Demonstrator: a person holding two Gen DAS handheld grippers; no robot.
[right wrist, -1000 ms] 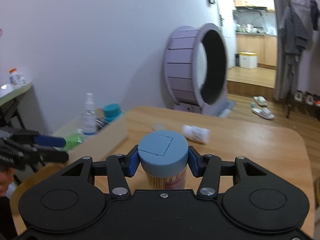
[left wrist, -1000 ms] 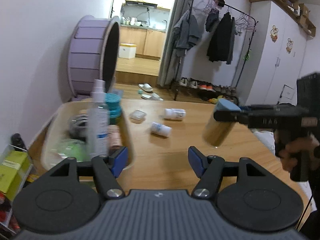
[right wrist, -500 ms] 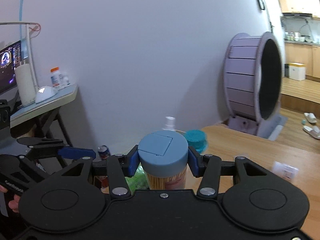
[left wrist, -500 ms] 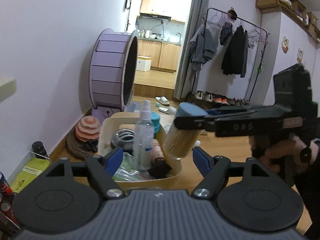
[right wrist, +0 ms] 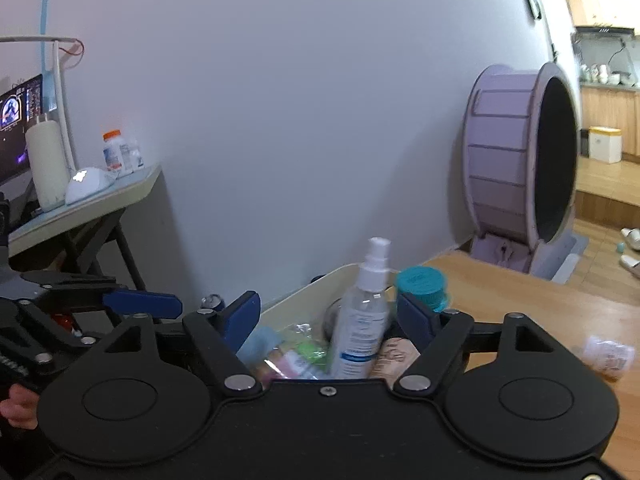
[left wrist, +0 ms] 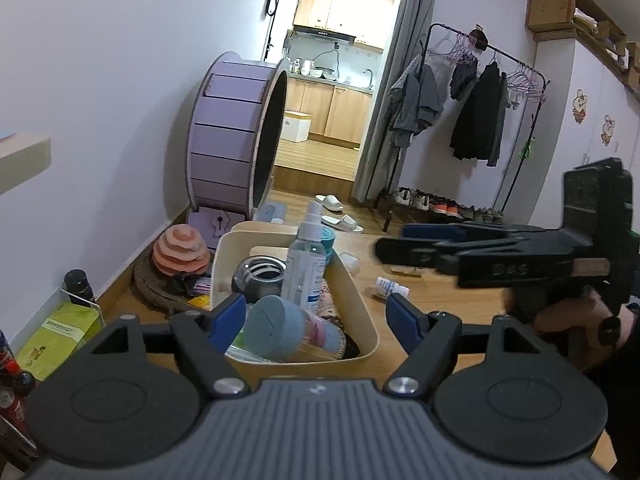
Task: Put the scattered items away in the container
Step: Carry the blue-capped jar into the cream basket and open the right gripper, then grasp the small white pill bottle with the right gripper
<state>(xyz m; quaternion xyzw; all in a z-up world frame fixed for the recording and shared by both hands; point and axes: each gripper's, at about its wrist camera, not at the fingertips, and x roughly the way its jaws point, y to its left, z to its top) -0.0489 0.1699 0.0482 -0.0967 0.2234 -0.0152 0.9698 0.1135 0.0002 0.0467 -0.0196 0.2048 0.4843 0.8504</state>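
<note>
The cream container point(left wrist: 366, 312) sits at the left end of the wooden table point(left wrist: 448, 300), near the wall. The blue-lidded jar point(left wrist: 280, 330) lies on its side inside the container, at its near end, on top of the other things. The right gripper point(right wrist: 328, 316) hangs above the container and its jaws are opening, with nothing held between them, so it looks like a drop. The left gripper point(left wrist: 316, 316) is spread wide and empty, just in front of the container. A spray bottle point(left wrist: 306, 270) stands tall inside, so there is little room. 1 small white bottle point(left wrist: 386, 286) lies on the table just right of the container, with clear space around it.
</note>
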